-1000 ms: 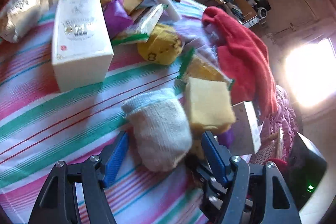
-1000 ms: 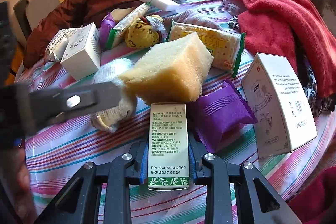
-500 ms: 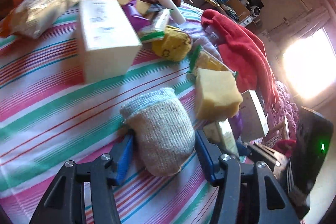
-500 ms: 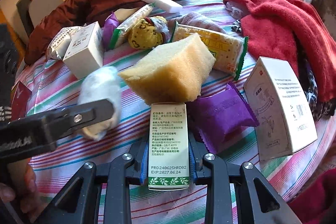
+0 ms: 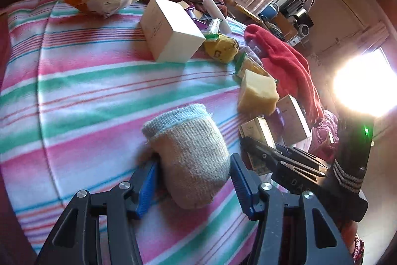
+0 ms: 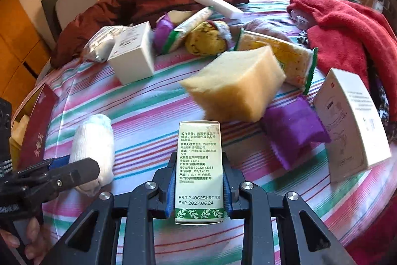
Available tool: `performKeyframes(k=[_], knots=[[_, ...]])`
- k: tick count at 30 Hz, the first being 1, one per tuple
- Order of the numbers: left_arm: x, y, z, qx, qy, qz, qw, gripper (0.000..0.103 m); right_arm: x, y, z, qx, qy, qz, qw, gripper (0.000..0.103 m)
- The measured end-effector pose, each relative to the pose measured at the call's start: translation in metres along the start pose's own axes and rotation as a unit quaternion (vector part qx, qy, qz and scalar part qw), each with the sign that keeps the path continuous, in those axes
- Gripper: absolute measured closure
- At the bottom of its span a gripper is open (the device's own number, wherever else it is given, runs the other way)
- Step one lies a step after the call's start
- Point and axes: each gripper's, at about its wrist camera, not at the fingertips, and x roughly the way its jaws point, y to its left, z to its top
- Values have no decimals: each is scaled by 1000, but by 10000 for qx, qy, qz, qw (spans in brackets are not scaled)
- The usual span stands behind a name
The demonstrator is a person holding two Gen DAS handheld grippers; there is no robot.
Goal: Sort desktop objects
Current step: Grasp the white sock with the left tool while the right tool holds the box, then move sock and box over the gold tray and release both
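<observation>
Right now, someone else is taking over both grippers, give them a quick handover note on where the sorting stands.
Left gripper: jaws have just been closing around the rolled sock, pads at its sides.
Right gripper: shut on the green-printed carton, held above the striped cloth.
On the cloth: yellow sponge, purple packet, two white boxes, cracker packs, red towel.
Done: two items picked.
Left: place both, sort the rest.

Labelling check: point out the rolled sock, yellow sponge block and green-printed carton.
rolled sock [image 5: 191,155], left wrist view, middle of its knit body
yellow sponge block [image 6: 235,86], right wrist view, its broad top face
green-printed carton [image 6: 198,165], right wrist view, the printed text panel
</observation>
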Motion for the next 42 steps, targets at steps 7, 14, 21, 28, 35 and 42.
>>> performKeyframes(k=[7,14,21,28,35,42], knots=[[-16,8,-15,-190,-14,-119,9997,47,-8,18,-13,250,76,257,9993,73],[-44,6,-36,-14,-78,-207,9998,47,-24,42,-19,206,-31,342,9992,73],[-84,0,-49,171,-342,-373,9986,47,-43,63,-15,78,-166,362,9992,73],[-145,20,-52,209,-878,-44,9959,46,-59,117,0,-340,-364,653,9966,73],[-188,75,-55,-310,-1190,464,9913,46,-51,199,15,-994,-331,1064,9888,73],[-214,133,-65,-917,-1308,890,9831,46,-30,270,19,-1557,-77,1299,9792,73]])
